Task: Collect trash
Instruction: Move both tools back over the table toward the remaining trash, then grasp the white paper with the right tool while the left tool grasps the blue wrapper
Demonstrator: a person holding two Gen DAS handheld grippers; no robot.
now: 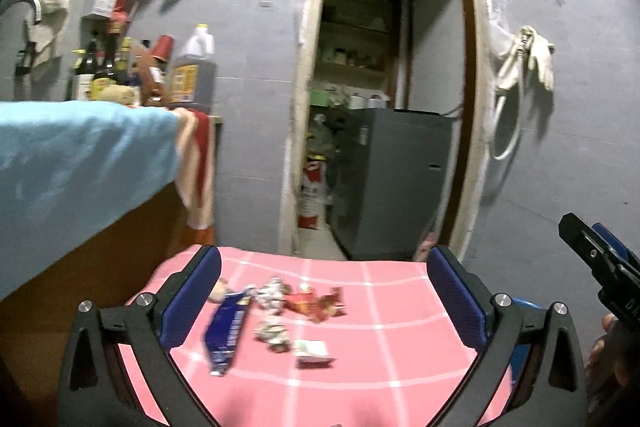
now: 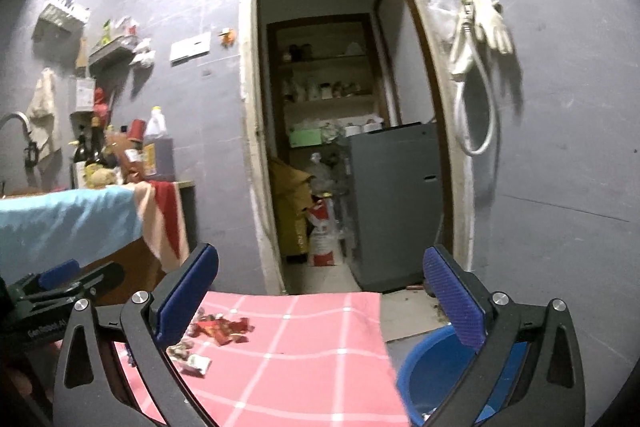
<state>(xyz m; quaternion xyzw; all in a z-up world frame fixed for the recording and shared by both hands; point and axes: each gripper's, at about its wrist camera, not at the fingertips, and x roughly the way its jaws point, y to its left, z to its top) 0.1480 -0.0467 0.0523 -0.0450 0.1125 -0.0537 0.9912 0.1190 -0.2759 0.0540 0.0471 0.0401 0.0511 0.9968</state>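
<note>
Your pink-checked tabletop [image 1: 380, 307] carries wrappers; the blue wrapper [image 1: 226, 331], just beside the crumpled red wrapper [image 1: 316, 303], lies lengthwise away from you. Both tongs, left [image 1: 324, 291] and right [image 2: 320, 291], gape released, grasping nothing.

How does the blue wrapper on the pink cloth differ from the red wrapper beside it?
The blue wrapper is long and fairly flat; the red wrapper is crumpled and irregular. The blue wrapper lies nearer the left edge of the pink checked cloth; the red one sits farther in. Both lie loose on the cloth, ungripped.
</note>
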